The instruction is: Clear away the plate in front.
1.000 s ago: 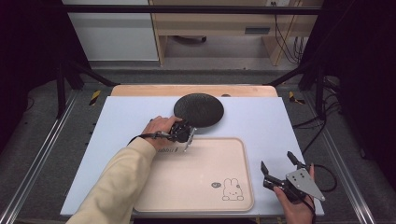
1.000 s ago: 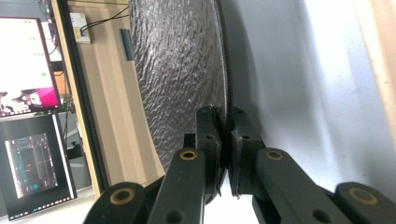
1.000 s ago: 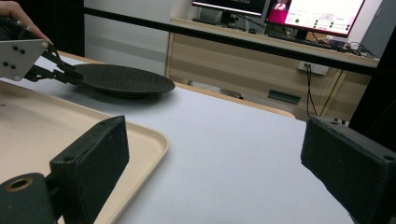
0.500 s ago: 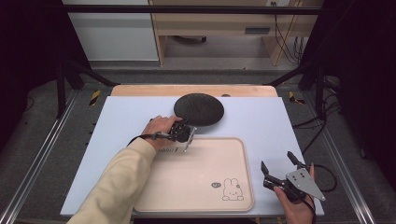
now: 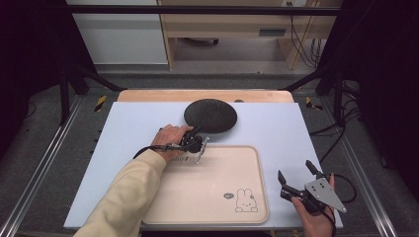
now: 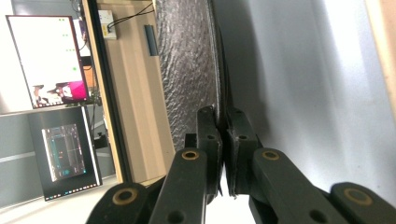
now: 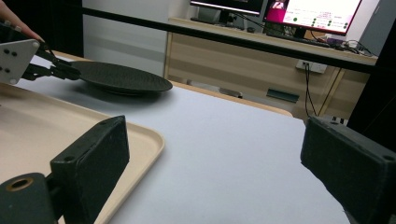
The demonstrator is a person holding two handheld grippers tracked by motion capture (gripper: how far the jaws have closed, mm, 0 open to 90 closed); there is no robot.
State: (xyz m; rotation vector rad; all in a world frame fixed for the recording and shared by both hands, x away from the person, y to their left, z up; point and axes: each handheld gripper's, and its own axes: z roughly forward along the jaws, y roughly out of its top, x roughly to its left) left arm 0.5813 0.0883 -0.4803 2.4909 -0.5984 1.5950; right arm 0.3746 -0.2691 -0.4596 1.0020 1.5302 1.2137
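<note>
- Black plate [image 5: 211, 115]: round, dark, rough-textured; near the far middle of the pale blue table top [image 5: 276, 128], just beyond the far edge of the beige tray [image 5: 217, 197].
- Near rim pinched by the left gripper [image 5: 193, 139], jaws clamped tight on the thin edge; in the left gripper view, both black pads [image 6: 208, 140] pressed together with the plate's rim [image 6: 187, 70] running up between them.
- In the right gripper view, plate [image 7: 121, 77] seen side-on, rim clear of the table with a shadow beneath on the side toward the camera, left gripper [image 7: 58, 70] at its near-left edge; contact with the table elsewhere impossible to judge.
- Left hand [image 5: 170, 140] wrapped around the gripper body, cream sleeve [image 5: 128, 197] coming in from the bottom edge and lying over the tray's near-left corner.
- Right gripper [image 5: 297, 178] low at the right, just beside the tray's right edge near the table's near corner, held in the right hand [image 5: 316, 219]; jaws spread wide, nothing between them.
- In the right gripper view, two black pads [image 7: 93, 158] well apart, bare table and the tray's corner [image 7: 140, 135] between.
- Tray bare inside apart from a small rabbit drawing [image 5: 245, 201] near its near-right corner.
- Beyond the table, a wooden desk [image 7: 243, 56] with lit screens [image 7: 317, 14].
</note>
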